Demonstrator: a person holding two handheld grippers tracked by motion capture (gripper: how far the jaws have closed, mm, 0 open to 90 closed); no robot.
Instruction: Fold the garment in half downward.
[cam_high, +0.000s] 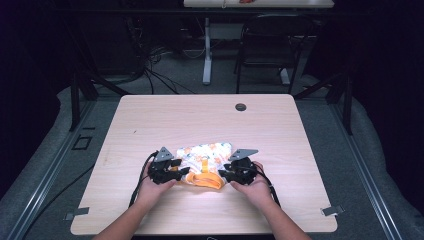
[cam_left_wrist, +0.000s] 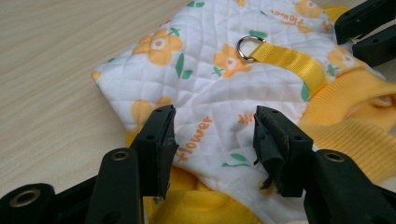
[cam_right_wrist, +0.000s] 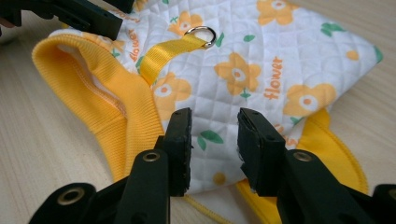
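a small quilted garment (cam_high: 207, 157), white with orange flowers and the word "flower" printed on it, lies flat on the light wooden desk (cam_high: 150, 120), a little toward the six o'clock edge from the middle. it has yellow ribbed trim (cam_right_wrist: 116, 112) and a yellow webbing strap (cam_left_wrist: 289, 60) that ends in a metal d-ring (cam_left_wrist: 247, 46).

the left claw (cam_high: 180, 172) sits at the garment's nine o'clock side, held in the person's left hand (cam_high: 152, 187). in the left gripper view (cam_left_wrist: 212, 140) its jaws stand wide apart, with the quilted cloth lying between and under them; the pads seem to hover over or rest on the fabric without pinching it, and it grips nothing.

the right claw (cam_high: 225, 175) sits at the garment's three o'clock side, in the right hand (cam_high: 255, 187). in the right gripper view (cam_right_wrist: 215, 144) its jaws are also parted, somewhat less widely, over the white quilted edge just beside the yellow hem, and nothing is clamped between them. the left claw's black tips show at that view's eleven o'clock corner.

a dark round grommet (cam_high: 241, 107) is set in the desk near its twelve o'clock edge. beyond the desk stand a black chair (cam_high: 270, 45) and another table's white leg (cam_high: 207, 50).
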